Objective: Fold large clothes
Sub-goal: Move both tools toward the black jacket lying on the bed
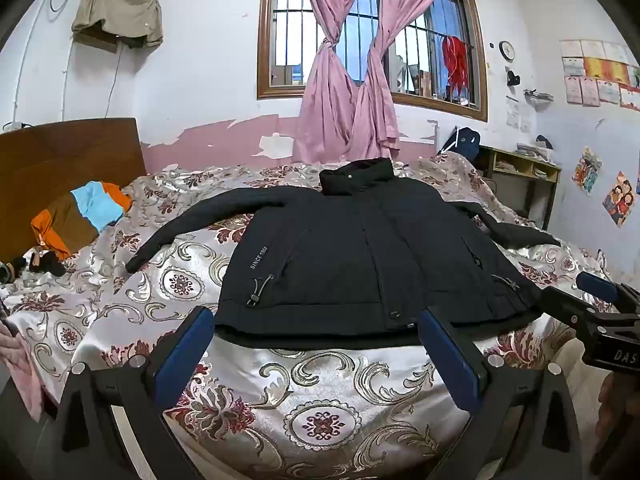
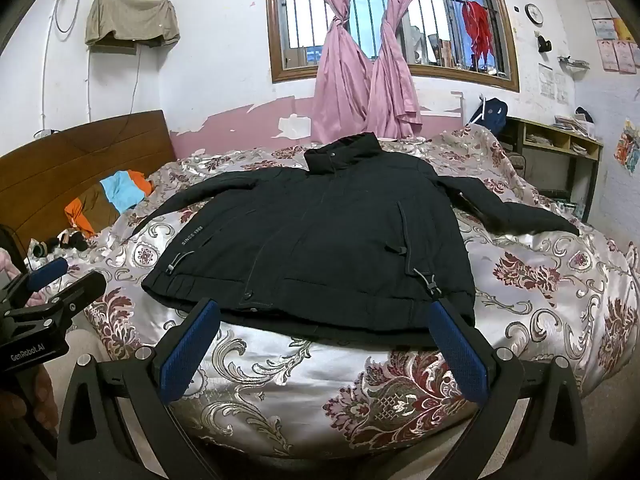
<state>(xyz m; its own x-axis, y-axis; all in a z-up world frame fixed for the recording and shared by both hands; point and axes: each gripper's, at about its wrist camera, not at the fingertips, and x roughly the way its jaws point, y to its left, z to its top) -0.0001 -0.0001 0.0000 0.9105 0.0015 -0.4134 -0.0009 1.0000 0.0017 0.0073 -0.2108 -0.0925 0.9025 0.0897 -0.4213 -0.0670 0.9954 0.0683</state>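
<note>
Jacket point(image 1: 360, 256) flat on bedspread point(image 1: 320, 392) (sleeves spread), unfolded

daylit bedroom seen through two strongly curved fisheye lenses.

blue daylight enters by the barred window point(image 1: 372, 36), and the satin bedspread point(image 1: 320, 380) throws back pale glare. the black jacket point(image 2: 320, 240) loses detail in shadow. walls and window frame bow, dark vignetting cuts the corners, and edge areas look soft.

Matt black cloth jacket point(image 1: 360, 256) lies on glossy satin bedspread point(image 1: 320, 392); at nine o'clock, polished wooden headboard point(image 1: 68, 152).
</note>
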